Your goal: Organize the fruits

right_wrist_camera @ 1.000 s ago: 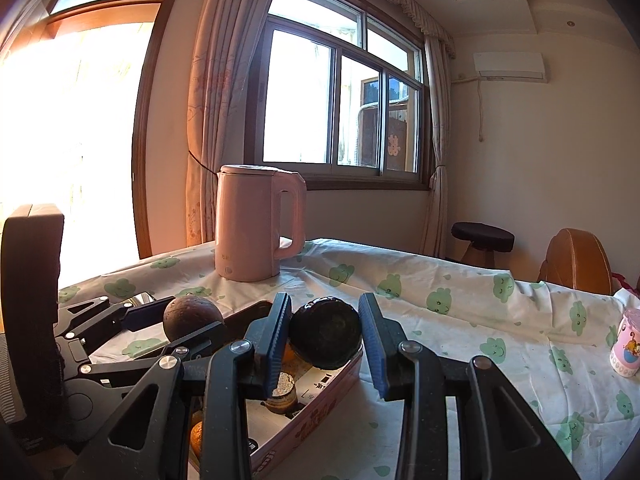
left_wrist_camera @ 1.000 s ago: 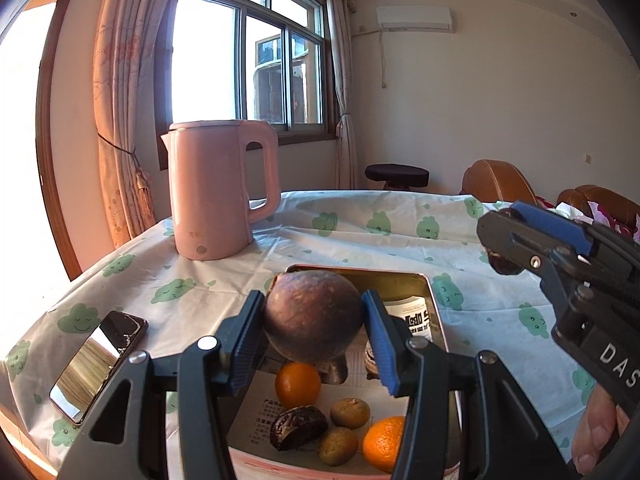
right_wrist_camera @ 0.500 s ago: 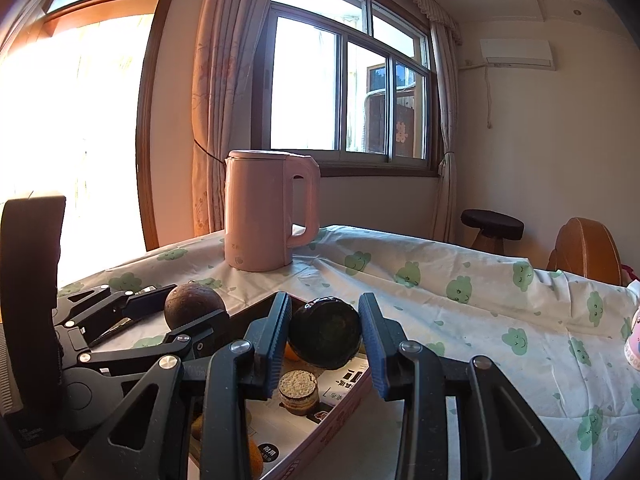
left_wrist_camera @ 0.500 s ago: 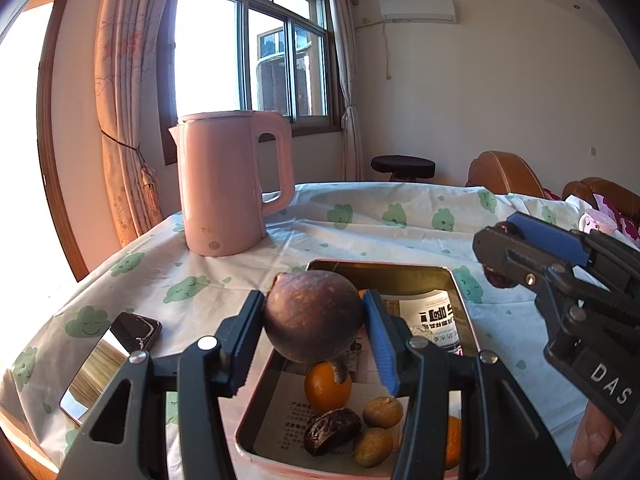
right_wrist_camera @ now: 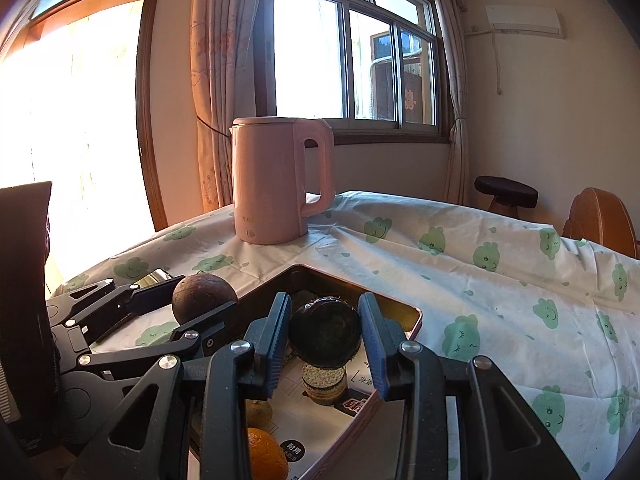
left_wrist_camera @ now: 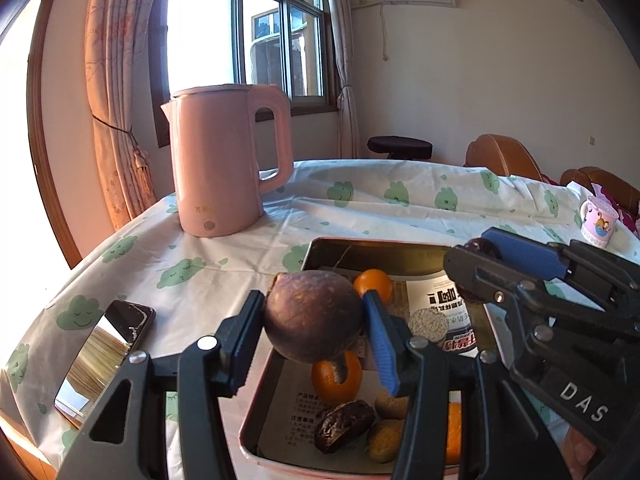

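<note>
My left gripper (left_wrist_camera: 314, 328) is shut on a round brown-purple fruit (left_wrist_camera: 312, 320), held above the left part of a pink metal tray (left_wrist_camera: 256, 432). The tray holds oranges (left_wrist_camera: 336, 376), a dark wrinkled fruit (left_wrist_camera: 344, 426), small brown fruits (left_wrist_camera: 390, 406) and a small round jar (left_wrist_camera: 428, 322). My right gripper (right_wrist_camera: 324, 336) is shut on a dark, almost black fruit (right_wrist_camera: 324, 332) over the tray's far part (right_wrist_camera: 412, 316). In the right wrist view the left gripper (right_wrist_camera: 196, 300) shows at the left with its fruit (right_wrist_camera: 202, 294). The right gripper (left_wrist_camera: 480, 264) appears at the right of the left wrist view.
A pink electric kettle (left_wrist_camera: 224, 160) stands behind the tray on the cloud-patterned tablecloth (left_wrist_camera: 400, 200). A phone (left_wrist_camera: 104, 352) lies left of the tray near the table edge. A small printed cup (left_wrist_camera: 598, 226) sits at the far right. Chairs (left_wrist_camera: 500, 156) and a stool (left_wrist_camera: 400, 148) stand beyond the table.
Both grippers have advanced over the tray with their fruits still held; the kettle and the tray's far end look closer, and more of the tray's contents show below.
</note>
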### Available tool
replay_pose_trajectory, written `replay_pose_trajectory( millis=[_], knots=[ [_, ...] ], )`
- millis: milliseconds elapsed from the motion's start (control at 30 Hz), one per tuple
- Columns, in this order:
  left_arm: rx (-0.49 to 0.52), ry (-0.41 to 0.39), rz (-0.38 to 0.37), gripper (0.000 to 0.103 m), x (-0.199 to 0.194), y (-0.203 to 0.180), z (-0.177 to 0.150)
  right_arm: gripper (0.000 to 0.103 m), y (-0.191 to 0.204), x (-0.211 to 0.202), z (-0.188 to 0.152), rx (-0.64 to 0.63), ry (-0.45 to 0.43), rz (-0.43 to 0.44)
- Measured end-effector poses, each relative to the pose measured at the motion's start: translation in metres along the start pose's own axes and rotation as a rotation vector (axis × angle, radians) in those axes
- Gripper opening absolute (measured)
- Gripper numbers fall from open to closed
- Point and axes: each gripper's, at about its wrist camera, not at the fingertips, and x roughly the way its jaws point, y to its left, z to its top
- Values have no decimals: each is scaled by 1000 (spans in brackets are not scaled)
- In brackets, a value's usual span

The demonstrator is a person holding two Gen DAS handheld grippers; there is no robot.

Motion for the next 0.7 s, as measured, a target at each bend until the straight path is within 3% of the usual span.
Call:
replay_pose_trajectory(
  millis=[367,433,500,633,700],
  knots=[
    [33,36,19,55,8,-8,-5,38,-8,23,-8,73,115,89],
    [36,32,17,63,8,-8,-5,39,-9,22,-9,76,116,88],
    [38,17,20,73,5,-9,-4,49,-10,22,-8,82,117,91],
    [45,-4,12,80,0,-12,-3,58,-11,17,-7,85,101,89],
    [45,-26,12,93,-5,-14,-2,61,-15,11,-6,93,76,77]
  ],
)
